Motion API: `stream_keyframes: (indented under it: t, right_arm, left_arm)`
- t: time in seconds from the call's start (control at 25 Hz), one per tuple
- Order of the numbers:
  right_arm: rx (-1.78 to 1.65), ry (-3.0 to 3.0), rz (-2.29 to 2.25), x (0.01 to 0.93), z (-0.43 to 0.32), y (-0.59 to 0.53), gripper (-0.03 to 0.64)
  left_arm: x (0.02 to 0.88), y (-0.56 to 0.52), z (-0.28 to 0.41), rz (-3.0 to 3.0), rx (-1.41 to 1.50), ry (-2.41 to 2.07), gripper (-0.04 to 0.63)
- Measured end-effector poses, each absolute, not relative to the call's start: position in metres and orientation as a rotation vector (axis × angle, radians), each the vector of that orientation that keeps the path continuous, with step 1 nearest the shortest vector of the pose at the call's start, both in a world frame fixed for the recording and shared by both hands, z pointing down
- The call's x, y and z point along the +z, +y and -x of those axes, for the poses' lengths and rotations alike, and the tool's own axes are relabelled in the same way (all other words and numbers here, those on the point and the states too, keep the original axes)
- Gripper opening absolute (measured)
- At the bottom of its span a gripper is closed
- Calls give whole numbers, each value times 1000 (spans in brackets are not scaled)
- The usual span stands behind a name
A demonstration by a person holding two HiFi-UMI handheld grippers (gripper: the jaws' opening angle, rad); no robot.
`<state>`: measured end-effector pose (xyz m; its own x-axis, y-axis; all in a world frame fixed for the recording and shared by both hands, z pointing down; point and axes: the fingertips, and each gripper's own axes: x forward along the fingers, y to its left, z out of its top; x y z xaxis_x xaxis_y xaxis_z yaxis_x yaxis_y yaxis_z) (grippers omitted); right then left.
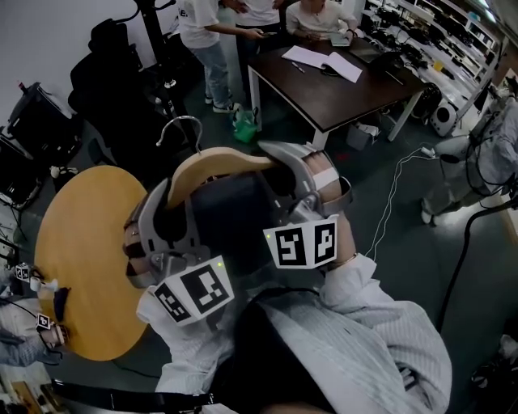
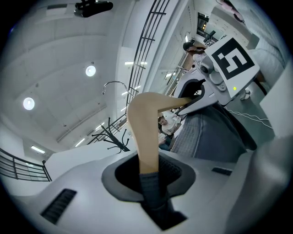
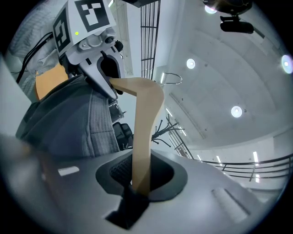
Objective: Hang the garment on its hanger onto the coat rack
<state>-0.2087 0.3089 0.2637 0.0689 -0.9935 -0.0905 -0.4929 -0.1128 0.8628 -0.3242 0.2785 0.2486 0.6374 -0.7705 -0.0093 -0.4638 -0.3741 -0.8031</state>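
A pale wooden hanger (image 1: 218,162) with a metal hook (image 1: 182,125) carries a dark grey garment (image 1: 235,218). I hold it up in front of me. My left gripper (image 1: 166,198) is shut on the hanger's left arm, and my right gripper (image 1: 283,162) is shut on its right arm. In the left gripper view the wooden arm (image 2: 144,123) runs up out of the jaws, with the garment (image 2: 206,132) to the right. The right gripper view shows the other arm (image 3: 144,119) the same way. The black coat rack (image 2: 112,137) (image 3: 165,128) stands beyond, apart from the hook.
A round wooden table (image 1: 81,259) is low on my left. A dark table (image 1: 340,89) with papers stands at the back, with people beside it. Black chairs (image 1: 105,81) and a black pole (image 1: 150,24) crowd the far left. A white cable (image 1: 396,186) lies on the floor.
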Motion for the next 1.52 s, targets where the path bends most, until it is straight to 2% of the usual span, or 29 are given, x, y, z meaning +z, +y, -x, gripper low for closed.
stream_keyframes:
  t: [0.6, 1.52]
  right_arm:
    - [-902, -1549, -1672, 291, 166, 297, 67]
    - [-877, -1575, -1731, 305, 5, 33, 67]
  left_arm:
    - [276, 267, 282, 2070, -516, 976, 77]
    - [284, 5, 120, 2031, -514, 926, 77]
